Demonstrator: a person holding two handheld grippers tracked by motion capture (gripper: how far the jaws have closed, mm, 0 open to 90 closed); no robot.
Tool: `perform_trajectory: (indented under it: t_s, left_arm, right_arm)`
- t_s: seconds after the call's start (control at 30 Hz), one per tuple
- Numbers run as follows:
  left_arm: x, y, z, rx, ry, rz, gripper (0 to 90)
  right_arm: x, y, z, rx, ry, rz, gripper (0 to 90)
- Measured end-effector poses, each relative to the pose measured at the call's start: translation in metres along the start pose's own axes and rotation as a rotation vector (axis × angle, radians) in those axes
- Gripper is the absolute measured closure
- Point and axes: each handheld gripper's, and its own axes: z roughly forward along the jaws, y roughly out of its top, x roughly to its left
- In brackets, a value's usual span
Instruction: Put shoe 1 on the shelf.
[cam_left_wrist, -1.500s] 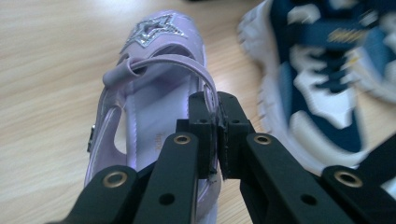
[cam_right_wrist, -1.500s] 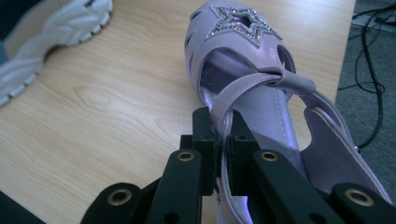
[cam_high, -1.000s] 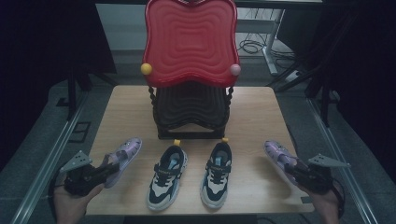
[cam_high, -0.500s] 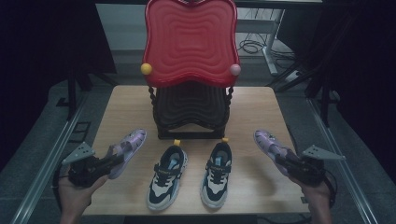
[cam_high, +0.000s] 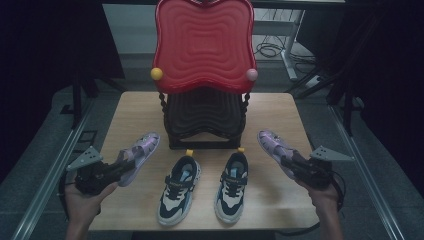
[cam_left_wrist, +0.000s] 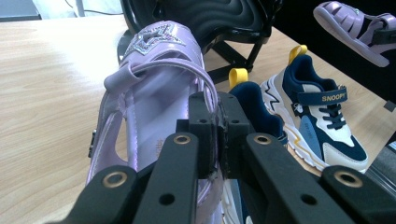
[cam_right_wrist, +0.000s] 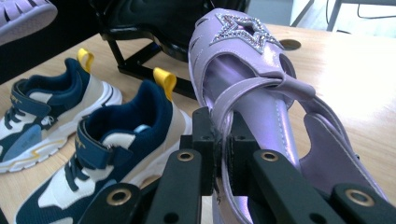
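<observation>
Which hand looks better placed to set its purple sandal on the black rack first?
Probably the left. Its tool grips the left sandal, whose toe lies close to the black rack at its base. The right tool holds the right sandal a little farther out. The difference is slight.

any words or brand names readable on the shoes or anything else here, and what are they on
"SNOOPY": in light letters on the dark blue strap of the navy and white sneaker, read in the left gripper view.
A small round mark on the side of the other sneaker in the right gripper view is too blurred to read.
The purple sandals carry only a glitter star, no lettering.
No text can be read on the red and black rack.
</observation>
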Motion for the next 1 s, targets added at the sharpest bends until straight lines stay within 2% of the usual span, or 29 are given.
perform_trajectory:
  t_s: [0.2,0.43,0.63,0.87,1.0]
  left_arm:
    - [0.000,0.006,0.000,-0.015,0.003,0.000,86.5]
    - [-0.003,0.011,0.003,-0.026,-0.006,0.009,86.5]
    - [-0.007,0.016,0.009,-0.038,-0.020,0.020,86.5]
    - [-0.011,0.022,0.020,-0.041,-0.039,0.031,86.5]
    - [-0.014,0.025,0.026,-0.042,-0.044,0.038,86.5]
  right_arm:
    - [0.008,0.011,0.010,-0.019,0.028,-0.021,85.3]
    - [0.014,0.014,0.013,-0.027,0.044,-0.032,85.3]
    - [0.021,0.015,0.013,-0.046,0.042,-0.048,85.3]
    - [0.030,0.019,0.022,-0.044,0.078,-0.062,85.2]
    - [0.036,0.019,0.026,-0.044,0.082,-0.080,85.2]
